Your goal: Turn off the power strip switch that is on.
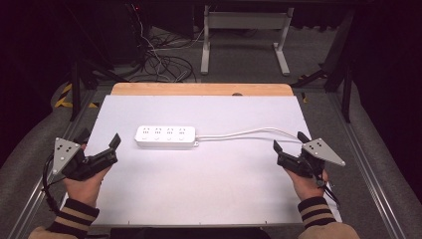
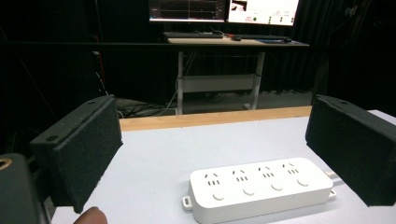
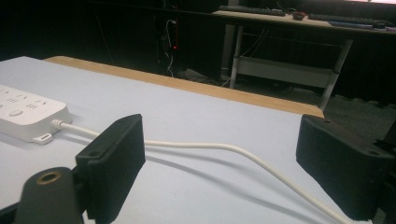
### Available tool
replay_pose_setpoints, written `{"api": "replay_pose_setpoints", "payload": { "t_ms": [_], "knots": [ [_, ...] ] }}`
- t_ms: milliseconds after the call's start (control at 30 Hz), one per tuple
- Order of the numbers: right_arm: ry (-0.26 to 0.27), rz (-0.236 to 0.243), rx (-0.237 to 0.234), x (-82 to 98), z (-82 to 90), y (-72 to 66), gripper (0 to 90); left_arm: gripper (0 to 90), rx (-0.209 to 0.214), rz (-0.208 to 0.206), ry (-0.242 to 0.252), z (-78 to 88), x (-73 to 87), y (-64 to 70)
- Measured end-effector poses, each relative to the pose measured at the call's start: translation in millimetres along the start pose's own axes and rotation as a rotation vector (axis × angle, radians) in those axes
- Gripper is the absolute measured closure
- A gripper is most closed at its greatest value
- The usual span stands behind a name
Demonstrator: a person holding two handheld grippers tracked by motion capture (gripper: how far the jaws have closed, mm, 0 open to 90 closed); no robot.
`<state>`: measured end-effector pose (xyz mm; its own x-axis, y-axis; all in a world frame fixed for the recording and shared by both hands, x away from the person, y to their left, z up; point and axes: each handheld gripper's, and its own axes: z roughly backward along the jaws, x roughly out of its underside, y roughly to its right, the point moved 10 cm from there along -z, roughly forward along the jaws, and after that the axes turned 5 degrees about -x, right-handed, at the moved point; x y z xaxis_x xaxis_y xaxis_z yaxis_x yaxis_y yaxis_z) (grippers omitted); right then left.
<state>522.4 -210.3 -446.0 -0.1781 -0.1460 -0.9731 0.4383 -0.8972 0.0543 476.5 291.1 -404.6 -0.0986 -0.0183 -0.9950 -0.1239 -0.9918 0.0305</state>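
Left gripper: I am holding the left gripper (image 1: 100,141) just above the table's left edge, jaws spread wide and gripping nothing, pointing in toward the middle.
Left gripper's own camera: I am looking between its two black pads (image 2: 88,149) straight at the power strip (image 2: 259,186), which is lying ahead of them and apart from both.
Right gripper: I am holding the right gripper (image 1: 289,140) at the table's right edge, jaws also wide apart and empty.
Right gripper's own camera: I am seeing the white cable (image 3: 219,148) running across the gap between the jaws, lying on the sheet, with neither jaw touching it.
Hands: my left hand (image 1: 84,181) and right hand (image 1: 307,183) are wrapping the gripper bodies from below, striped cuffs showing at the wrists.
Power strip: it is lying flat, sockets up, a little left of the table's middle, well apart from both grippers.
Cable: it is leaving the strip's right end and curving toward the right gripper.
Table: a white sheet (image 1: 199,184) is covering it, with a wooden strip (image 1: 199,89) showing along the far edge.
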Motion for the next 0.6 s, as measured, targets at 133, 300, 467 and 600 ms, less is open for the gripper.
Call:
{"api": "replay_pose_setpoints", "payload": {
  "t_ms": [133,300,467,600],
  "knots": [
    [-0.002,-0.002,0.008,-0.1,0.7,1.5,15.7,4.3,0.005,-0.005,-0.007,-1.0,1.2,1.2],
    [-0.001,0.001,0.004,0.3,0.8,0.6,15.7,4.4,0.007,-0.003,-0.008,-1.9,1.4,1.5],
    [-0.005,0.001,0.005,1.2,1.1,0.5,15.8,4.6,0.01,-0.002,-0.01,-2.6,1.5,2.0],
    [-0.007,0.0,0.006,1.7,1.1,0.1,15.8,4.9,0.008,-0.002,-0.017,-3.6,2.5,2.2]
  ]
}}
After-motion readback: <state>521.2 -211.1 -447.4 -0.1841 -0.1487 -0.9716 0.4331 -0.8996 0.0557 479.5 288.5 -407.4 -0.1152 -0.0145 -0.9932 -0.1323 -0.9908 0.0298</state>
